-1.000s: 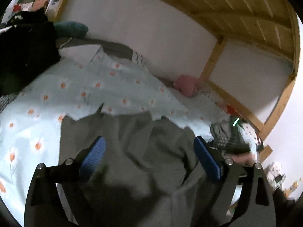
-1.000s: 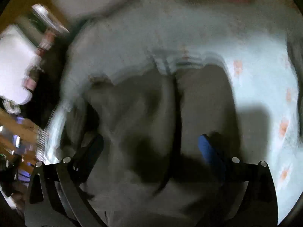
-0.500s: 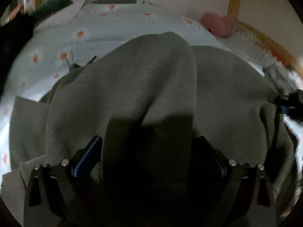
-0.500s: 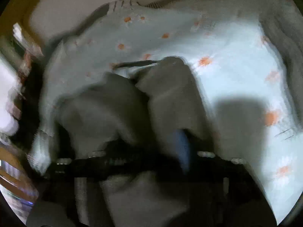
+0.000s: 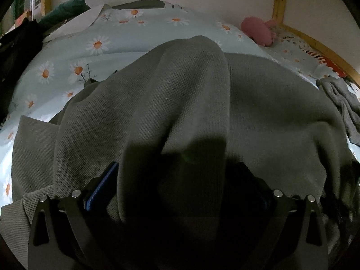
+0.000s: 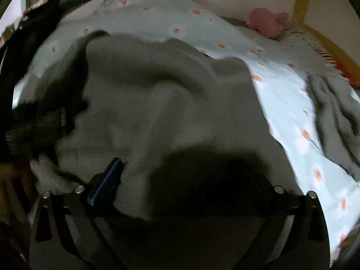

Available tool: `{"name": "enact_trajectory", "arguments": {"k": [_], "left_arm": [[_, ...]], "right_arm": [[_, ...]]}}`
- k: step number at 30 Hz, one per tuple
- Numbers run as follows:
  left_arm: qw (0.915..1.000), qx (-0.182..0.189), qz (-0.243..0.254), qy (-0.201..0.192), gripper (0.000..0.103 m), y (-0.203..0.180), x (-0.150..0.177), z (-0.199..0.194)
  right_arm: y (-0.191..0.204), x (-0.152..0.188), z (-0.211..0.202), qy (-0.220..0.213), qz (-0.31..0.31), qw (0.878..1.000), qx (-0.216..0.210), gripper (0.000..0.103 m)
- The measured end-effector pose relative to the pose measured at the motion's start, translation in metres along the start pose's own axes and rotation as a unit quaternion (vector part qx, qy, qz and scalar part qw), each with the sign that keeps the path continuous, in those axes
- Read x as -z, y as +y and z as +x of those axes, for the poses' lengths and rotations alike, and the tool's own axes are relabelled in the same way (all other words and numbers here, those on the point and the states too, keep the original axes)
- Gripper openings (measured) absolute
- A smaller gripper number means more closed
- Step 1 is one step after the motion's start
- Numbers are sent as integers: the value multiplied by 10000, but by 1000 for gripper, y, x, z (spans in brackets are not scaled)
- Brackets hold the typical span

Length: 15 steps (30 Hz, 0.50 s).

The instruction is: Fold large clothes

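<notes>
A large grey-green knit garment (image 5: pixel 191 85) lies bunched on a bed with a daisy-print sheet (image 5: pixel 112 40). My left gripper (image 5: pixel 180 180) sits low over it. Its jaws are wide and a thick fold of the cloth rises between them, brushing the blue left pad (image 5: pixel 103 184). In the right wrist view the same garment (image 6: pixel 146 90) spreads ahead in soft folds. The jaws of my right gripper (image 6: pixel 182 175) are opening. Cloth lies between them, and the pads do not press on it. The right fingers in both views are lost in shadow.
A pink plush toy (image 5: pixel 258 31) rests by the wooden bed frame (image 5: pixel 279 0) at the back right. Another grey garment (image 6: pixel 337 112) lies crumpled on the right of the sheet. Dark clothes (image 5: pixel 18 49) are piled at the left. A white wall stands behind the bed.
My left gripper dropped from above the bed down onto the garment, then held still. My right gripper's jaws narrowed half a second ago and have widened again; its view swung toward the wall.
</notes>
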<state>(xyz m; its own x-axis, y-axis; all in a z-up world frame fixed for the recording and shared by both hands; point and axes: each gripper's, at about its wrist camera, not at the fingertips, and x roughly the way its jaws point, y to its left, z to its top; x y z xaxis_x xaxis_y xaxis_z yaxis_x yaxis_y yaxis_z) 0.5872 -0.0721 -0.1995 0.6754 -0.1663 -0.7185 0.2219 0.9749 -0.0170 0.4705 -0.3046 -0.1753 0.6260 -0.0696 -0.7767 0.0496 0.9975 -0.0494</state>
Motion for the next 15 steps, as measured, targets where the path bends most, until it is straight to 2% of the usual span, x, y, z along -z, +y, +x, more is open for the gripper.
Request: {"name": "enact_trajectory", "arguments": {"k": [1, 3, 6, 8, 9, 11, 12, 13, 14, 15], "left_arm": [[10000, -3, 5, -5, 98, 0, 0, 0], [10000, -6, 11, -15, 98, 0, -1, 1], [10000, -22, 6, -3, 98, 1, -3, 2], [10000, -71, 42, 17, 98, -1, -4, 3], [10000, -49, 30, 13, 98, 0, -3, 2], [10000, -10, 10, 16, 98, 2, -4, 2], [10000, -20, 14, 18, 98, 2, -4, 2], [10000, -24, 18, 19, 98, 2, -4, 2], [10000, -17, 11, 16, 98, 2, -4, 2], [10000, -22, 16, 25, 98, 2, -4, 2]], "right_arm": [[-6, 11, -5, 51, 133, 9997, -181, 99], [-3, 13, -3, 109, 365, 9987, -325, 99], [12, 9, -12, 114, 371, 9992, -128, 99], [23, 11, -18, 185, 161, 9996, 125, 99], [27, 11, -27, -88, 152, 9996, 234, 99], [35, 2, -48, -753, 326, 9963, -236, 99], [40, -4, -50, -830, 379, 9946, -489, 99], [45, -11, -43, -743, 370, 9943, -675, 99], [53, -19, -22, -412, 245, 9962, -729, 99], [61, -20, 1, -83, 49, 9988, -476, 99]]}}
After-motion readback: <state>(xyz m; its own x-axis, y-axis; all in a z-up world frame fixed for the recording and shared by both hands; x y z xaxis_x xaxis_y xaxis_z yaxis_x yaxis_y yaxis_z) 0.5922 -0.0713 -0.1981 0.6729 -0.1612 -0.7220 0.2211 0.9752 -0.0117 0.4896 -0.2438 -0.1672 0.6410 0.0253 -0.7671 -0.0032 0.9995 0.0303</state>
